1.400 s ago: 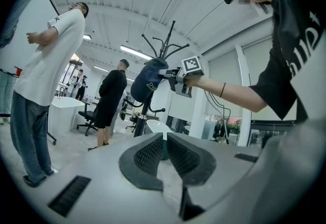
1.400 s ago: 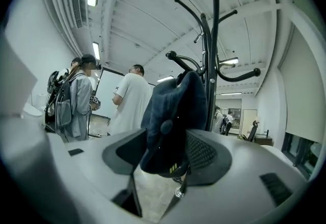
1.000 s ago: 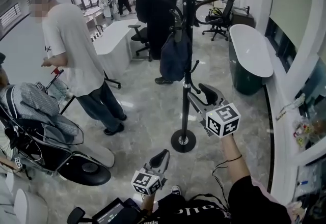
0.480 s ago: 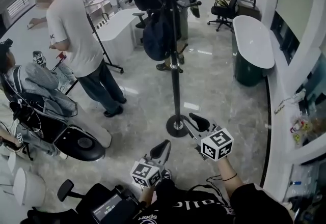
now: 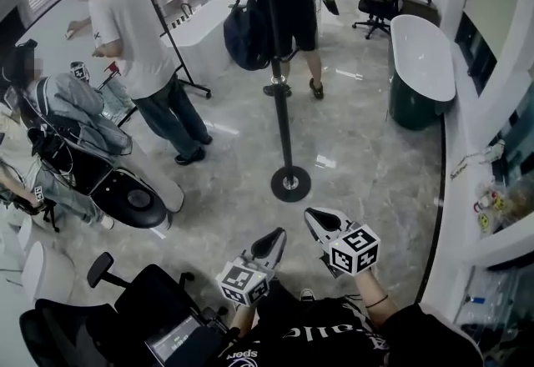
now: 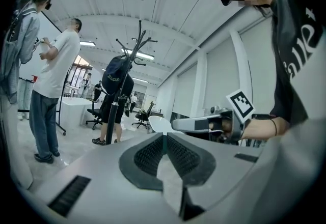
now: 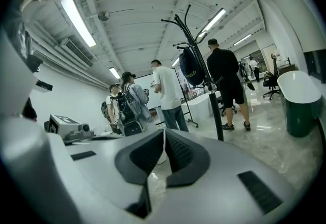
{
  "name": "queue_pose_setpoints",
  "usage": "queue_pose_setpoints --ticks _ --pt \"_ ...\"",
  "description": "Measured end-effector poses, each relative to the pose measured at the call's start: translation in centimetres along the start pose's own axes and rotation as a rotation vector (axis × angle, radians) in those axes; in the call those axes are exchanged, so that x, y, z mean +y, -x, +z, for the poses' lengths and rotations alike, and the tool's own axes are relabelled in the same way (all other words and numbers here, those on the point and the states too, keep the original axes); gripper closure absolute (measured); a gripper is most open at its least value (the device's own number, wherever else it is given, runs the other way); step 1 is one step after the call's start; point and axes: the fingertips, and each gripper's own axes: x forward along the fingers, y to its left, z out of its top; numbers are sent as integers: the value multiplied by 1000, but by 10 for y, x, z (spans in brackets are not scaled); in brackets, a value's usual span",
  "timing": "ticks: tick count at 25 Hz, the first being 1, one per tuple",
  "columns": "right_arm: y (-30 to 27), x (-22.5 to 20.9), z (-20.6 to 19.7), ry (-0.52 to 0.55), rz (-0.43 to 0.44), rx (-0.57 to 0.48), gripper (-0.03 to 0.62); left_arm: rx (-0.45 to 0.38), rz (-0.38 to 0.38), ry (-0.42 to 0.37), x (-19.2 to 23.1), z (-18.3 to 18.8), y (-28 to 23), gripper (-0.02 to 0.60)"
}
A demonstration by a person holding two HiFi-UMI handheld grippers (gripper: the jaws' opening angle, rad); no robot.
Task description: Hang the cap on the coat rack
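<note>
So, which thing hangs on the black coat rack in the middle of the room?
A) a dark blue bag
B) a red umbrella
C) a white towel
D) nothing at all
A: a dark blue bag hangs high on the coat rack, close against its pole, and both gripper views show it there as well.
</note>
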Motion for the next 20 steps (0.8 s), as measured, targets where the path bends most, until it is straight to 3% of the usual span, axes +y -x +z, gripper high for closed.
queue_pose_setpoints --ticks 9,20 --pt "23 39 -34 -34 57 33 571 -24 63 -46 -23 10 37 558" --pt "17 94 -59 -28 82 66 571 -57 56 -142 -25 12 86 558"
